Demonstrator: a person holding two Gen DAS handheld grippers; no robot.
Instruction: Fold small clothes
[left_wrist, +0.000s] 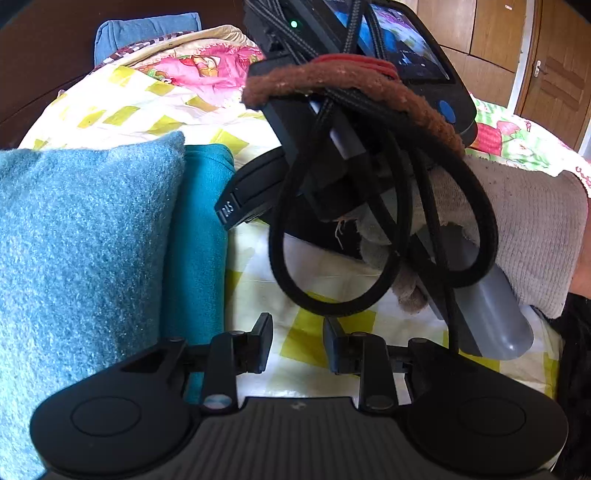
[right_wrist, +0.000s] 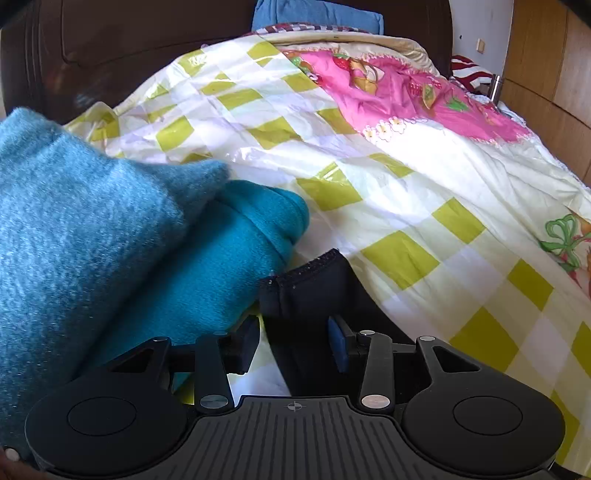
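A fuzzy light-blue cloth (left_wrist: 85, 240) (right_wrist: 81, 221) lies folded at the left, on top of a teal cloth (left_wrist: 199, 240) (right_wrist: 240, 251). Both rest on a yellow-checked bedspread (left_wrist: 147, 107) (right_wrist: 406, 192). My left gripper (left_wrist: 297, 332) is open over bare bedspread, just right of the teal cloth. My right gripper (right_wrist: 295, 341) is open, and a black garment (right_wrist: 306, 291) lies on the bed between its fingers. In the left wrist view the right tool's body (left_wrist: 354, 110) fills the middle, held by a gloved hand (left_wrist: 535, 229), with looped black cables (left_wrist: 388, 240).
A pink printed quilt (right_wrist: 399, 88) and a blue pillow (right_wrist: 317, 14) lie at the head of the bed, against a dark headboard (right_wrist: 129, 37). Wooden wardrobe doors (left_wrist: 491, 33) stand to the right. Bedspread stretches away to the right.
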